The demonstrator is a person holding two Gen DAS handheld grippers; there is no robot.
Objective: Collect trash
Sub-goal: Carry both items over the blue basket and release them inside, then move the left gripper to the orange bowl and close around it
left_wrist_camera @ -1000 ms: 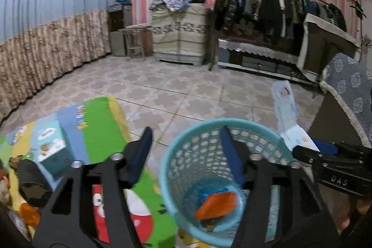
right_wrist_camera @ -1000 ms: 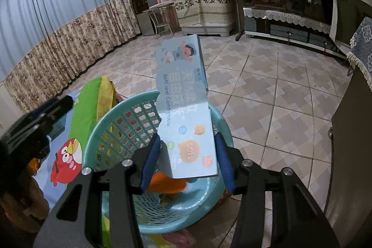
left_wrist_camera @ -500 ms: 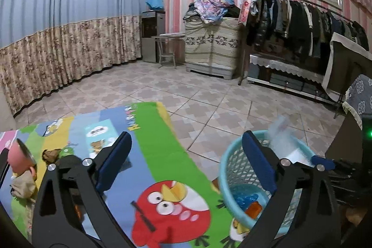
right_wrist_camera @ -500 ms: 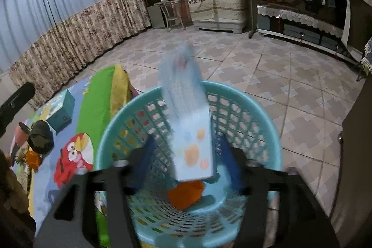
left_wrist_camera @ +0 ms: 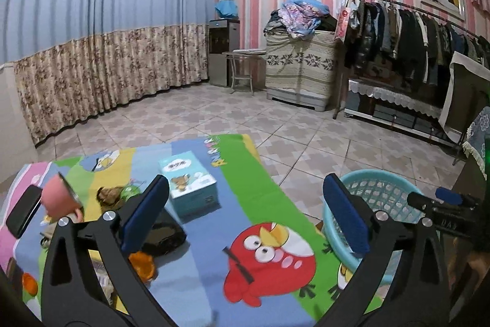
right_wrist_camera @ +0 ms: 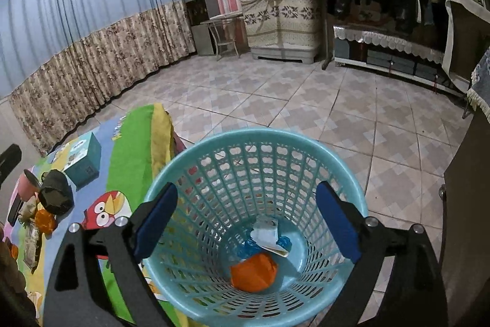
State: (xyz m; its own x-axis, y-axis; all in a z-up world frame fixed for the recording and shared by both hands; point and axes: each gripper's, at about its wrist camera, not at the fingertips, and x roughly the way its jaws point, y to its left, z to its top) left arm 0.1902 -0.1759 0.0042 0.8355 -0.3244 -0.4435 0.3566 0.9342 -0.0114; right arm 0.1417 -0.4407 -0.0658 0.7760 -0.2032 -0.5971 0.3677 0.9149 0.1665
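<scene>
Your right gripper [right_wrist_camera: 246, 219] hangs over the turquoise basket [right_wrist_camera: 343, 155], pointing down into it. Its jaws are opening, wide apart, with nothing between the blue pads. At the bottom of the basket lie an orange wad [right_wrist_camera: 253, 271], a white and pale-blue wrapper [right_wrist_camera: 269, 236] and some crumpled blue plastic [right_wrist_camera: 249, 247], all touching one another. The basket stands on the tiled floor [right_wrist_camera: 306, 100], right against the edge of the cartoon play mat [right_wrist_camera: 134, 140].

Your left gripper [left_wrist_camera: 245, 213] points across the mat [left_wrist_camera: 196, 275]. Its jaws are also opening, spread wide and clamped on nothing; the red bird print shows between them. Beyond the left pad sits a teal tissue box [left_wrist_camera: 191, 183], upright on the mat. Nearer, partly hidden behind that same pad, lie a black bundle [left_wrist_camera: 167, 233] and an orange scrap [left_wrist_camera: 142, 264] just beside it. Further left you have a pink cup [left_wrist_camera: 58, 198], tipped on its side, a dark flat phone-like slab [left_wrist_camera: 23, 210] near the mat's edge, and a brownish crumpled piece [left_wrist_camera: 110, 193]. The basket shows at the right of this view, behind the right pad, with your other gripper's black tip reaching over its rim.
</scene>
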